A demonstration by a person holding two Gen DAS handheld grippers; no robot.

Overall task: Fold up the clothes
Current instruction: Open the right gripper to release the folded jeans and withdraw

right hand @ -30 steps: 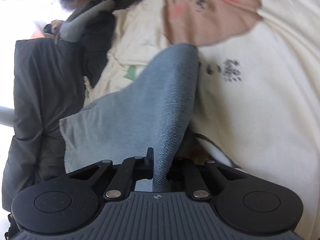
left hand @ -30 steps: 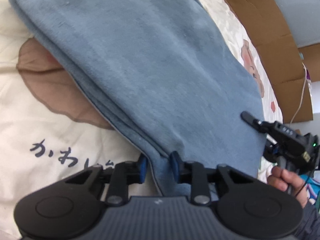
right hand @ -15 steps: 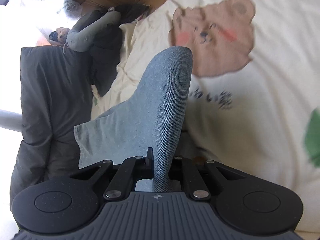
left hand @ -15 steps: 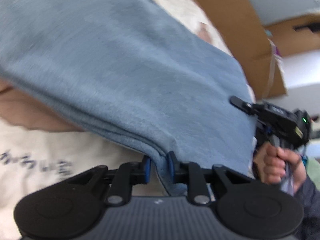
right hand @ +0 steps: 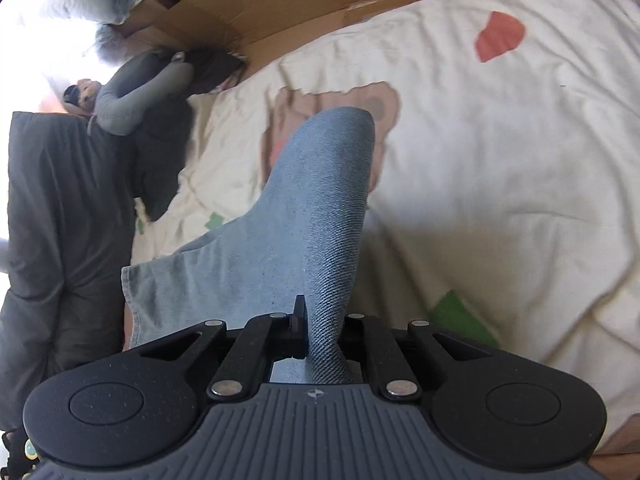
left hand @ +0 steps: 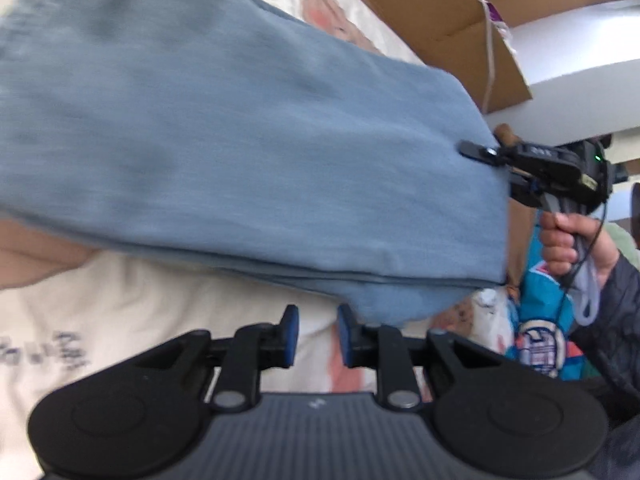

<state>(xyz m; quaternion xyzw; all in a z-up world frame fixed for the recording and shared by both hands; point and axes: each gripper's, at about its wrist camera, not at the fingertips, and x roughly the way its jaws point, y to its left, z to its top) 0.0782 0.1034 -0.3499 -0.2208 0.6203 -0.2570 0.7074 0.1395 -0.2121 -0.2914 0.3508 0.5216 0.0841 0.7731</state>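
A folded blue garment [left hand: 248, 152] hangs stretched above the cream bedsheet [left hand: 100, 320]. My left gripper [left hand: 314, 332] sits just under its lower corner. Its blue pads stand slightly apart and only sheet shows between them, while the cloth brushes the tip of the right-hand finger. In the left wrist view my right gripper [left hand: 480, 152], held by a hand [left hand: 568, 240], pinches the garment's far edge. In the right wrist view the right gripper [right hand: 316, 336] is shut on a ridge of the blue garment [right hand: 320, 208], which rises away from the jaws.
The bedsheet [right hand: 500, 200] carries bear, red and green prints. Cardboard [right hand: 320, 4] lines the far side of the bed. A dark jacket [right hand: 60, 220] and a grey garment [right hand: 140, 100] lie at the left. Colourful packets [left hand: 536, 320] sit beside the bed.
The garment's corner has slipped out from between the left pads, which now show a gap. The right gripper has lifted its edge higher and away, so more bedsheet shows in its view.
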